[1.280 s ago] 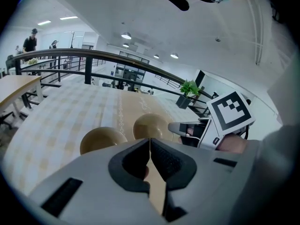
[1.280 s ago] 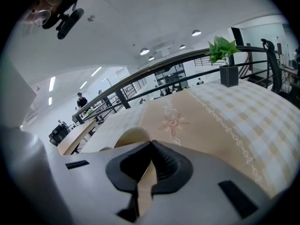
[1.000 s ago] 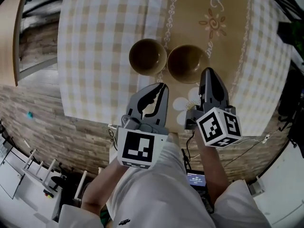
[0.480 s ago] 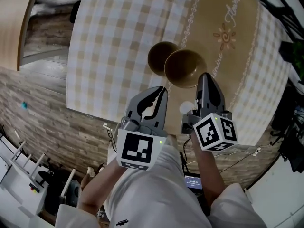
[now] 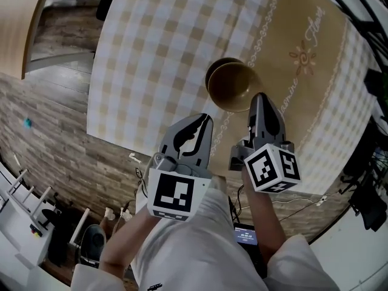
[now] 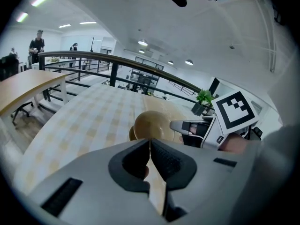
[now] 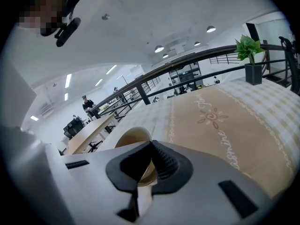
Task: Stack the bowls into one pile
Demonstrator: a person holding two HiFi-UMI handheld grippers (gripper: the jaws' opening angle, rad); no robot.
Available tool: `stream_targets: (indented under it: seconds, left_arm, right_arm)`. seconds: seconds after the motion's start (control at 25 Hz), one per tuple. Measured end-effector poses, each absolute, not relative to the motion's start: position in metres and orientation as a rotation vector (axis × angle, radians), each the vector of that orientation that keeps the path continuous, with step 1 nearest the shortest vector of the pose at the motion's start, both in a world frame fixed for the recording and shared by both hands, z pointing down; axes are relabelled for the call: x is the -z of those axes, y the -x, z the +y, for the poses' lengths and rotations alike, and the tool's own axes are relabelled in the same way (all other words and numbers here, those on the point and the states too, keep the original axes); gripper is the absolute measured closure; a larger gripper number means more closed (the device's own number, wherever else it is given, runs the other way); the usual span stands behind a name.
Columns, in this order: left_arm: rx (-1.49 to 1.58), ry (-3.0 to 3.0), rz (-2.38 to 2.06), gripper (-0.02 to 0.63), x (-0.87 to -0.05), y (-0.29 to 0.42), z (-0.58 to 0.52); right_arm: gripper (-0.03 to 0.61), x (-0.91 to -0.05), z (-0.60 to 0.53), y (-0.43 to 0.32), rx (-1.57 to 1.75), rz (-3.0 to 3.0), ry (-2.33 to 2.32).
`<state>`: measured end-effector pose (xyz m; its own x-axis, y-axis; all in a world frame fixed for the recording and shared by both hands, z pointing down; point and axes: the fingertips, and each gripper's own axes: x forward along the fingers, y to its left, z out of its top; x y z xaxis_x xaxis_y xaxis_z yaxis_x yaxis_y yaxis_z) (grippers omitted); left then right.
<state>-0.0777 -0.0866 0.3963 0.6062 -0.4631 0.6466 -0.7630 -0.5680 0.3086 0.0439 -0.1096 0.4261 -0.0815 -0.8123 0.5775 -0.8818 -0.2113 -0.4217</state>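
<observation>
The right tool (image 5: pixel 259 97) is clamped on the near rim of one bowl (image 5: pixel 233 85), holding it tilted over the second bowl (image 5: pixel 215 66), which sits on the tabletop (image 5: pixel 157 53) and shows only as a sliver behind. The left tool (image 5: pixel 206 119) hangs near with jaws together on nothing. The pile looks half made: the bowl is not yet lowered into the other and released

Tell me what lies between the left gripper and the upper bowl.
Nothing but bare checked tablecloth; the head view shows it between the left gripper and the upper bowl.
</observation>
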Motion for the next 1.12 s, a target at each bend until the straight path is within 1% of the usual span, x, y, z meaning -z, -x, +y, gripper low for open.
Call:
stream_targets:
  seconds: [0.32, 0.68, 1.12]
  left_arm:
    - [-0.673, -2.230, -1.002, 0.586, -0.413, 0.088, -0.101]
    - [-0.665, -2.210, -1.011, 0.586, -0.430, 0.083, -0.100]
    - [-0.715, -2.224, -0.955, 0.586, -0.412, 0.081, -0.084]
  right_arm:
    - [0.541, -0.451, -0.122, -0.038, -1.186, -1.890, -2.029]
    - [0.538, -0.474, -0.122, -0.035, -1.158, -1.869, -1.987]
    - [0.538, -0.447, -0.106, -0.047, -1.127, -1.858, -2.058]
